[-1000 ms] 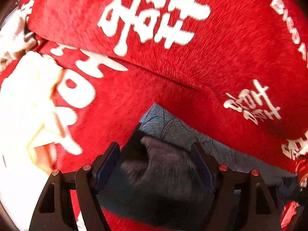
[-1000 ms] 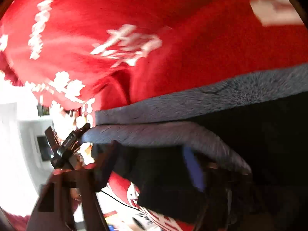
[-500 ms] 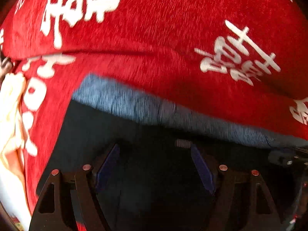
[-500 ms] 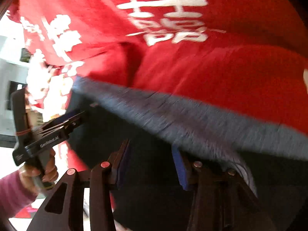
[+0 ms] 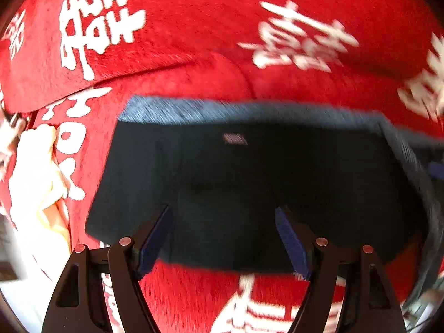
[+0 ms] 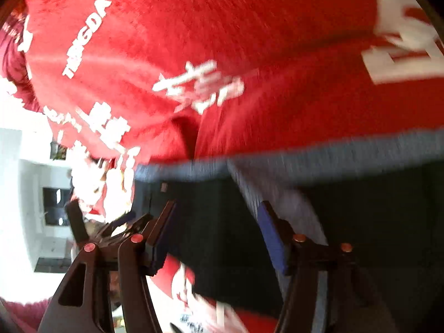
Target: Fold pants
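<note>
The dark pants lie spread on a red blanket printed with white characters, their grey-blue waistband along the far side with a small label just below it. The left gripper stands with its blue-padded jaws spread wide over the near edge of the pants — nothing pinched between them. The right gripper is likewise released, jaws apart above dark cloth where a grey-blue band runs across — the view is blurred.
</note>
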`<state>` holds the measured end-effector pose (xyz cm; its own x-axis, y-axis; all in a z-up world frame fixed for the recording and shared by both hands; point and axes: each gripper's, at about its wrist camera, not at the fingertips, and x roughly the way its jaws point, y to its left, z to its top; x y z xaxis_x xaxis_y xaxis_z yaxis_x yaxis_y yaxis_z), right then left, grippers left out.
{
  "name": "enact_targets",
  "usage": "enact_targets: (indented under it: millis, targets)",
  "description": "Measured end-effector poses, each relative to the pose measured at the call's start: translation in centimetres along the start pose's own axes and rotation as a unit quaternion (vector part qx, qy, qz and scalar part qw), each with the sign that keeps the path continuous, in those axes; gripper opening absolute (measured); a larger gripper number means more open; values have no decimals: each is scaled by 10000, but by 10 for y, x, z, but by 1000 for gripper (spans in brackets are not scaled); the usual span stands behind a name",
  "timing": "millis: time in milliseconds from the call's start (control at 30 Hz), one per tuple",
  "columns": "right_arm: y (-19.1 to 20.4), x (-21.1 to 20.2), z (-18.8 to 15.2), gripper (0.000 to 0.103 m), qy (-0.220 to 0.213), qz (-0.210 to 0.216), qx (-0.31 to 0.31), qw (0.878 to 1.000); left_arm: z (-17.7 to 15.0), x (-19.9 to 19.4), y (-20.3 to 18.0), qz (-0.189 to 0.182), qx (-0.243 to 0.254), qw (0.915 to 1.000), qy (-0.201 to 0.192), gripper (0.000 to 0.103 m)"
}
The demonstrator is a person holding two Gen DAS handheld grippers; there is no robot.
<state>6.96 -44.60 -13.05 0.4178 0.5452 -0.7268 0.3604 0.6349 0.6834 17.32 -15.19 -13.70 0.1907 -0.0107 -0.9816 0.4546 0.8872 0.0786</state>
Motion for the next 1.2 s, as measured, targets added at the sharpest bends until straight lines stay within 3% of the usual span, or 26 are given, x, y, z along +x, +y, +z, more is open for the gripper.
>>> enact_targets:
  millis: [133,333,467,600,733,900,1100,1200]
  targets:
    - [-12,-28,-49,66,-22,-106,141,9998,-18,-6,-36,-335,310,9988,179,77]
    - [-53,-79,-135,66,-589,-441,917,9931,-39,-28,-106,-894,1150,9893,-81,77]
    - [-83,-108,-202,67,-979,-730,1522,9808,-52,-44,-145,-1614,1368,9773,-113,77]
    - [-112,-136,-265,67,-1406,-995,2039,9637,-62,-46,-181,-2313,1304,9639,222,77]
    - [-148,-146,-311,67,-1583,-1132,2635,9448,-74,-41,-213,-2605,1269,9564,363,77]
    - [-188,-142,-346,67,-1676,-945,3051,9327,-87,-22,-261,-2742,1400,9489,690,77]
    - [-220,-126,-348,67,-1672,-259,2956,9402,-98,-11,-296,-2883,1360,9441,843,77]
    - [-236,-123,-349,66,-1673,225,3069,9366,-100,-10,-307,-2739,1418,9477,816,77]
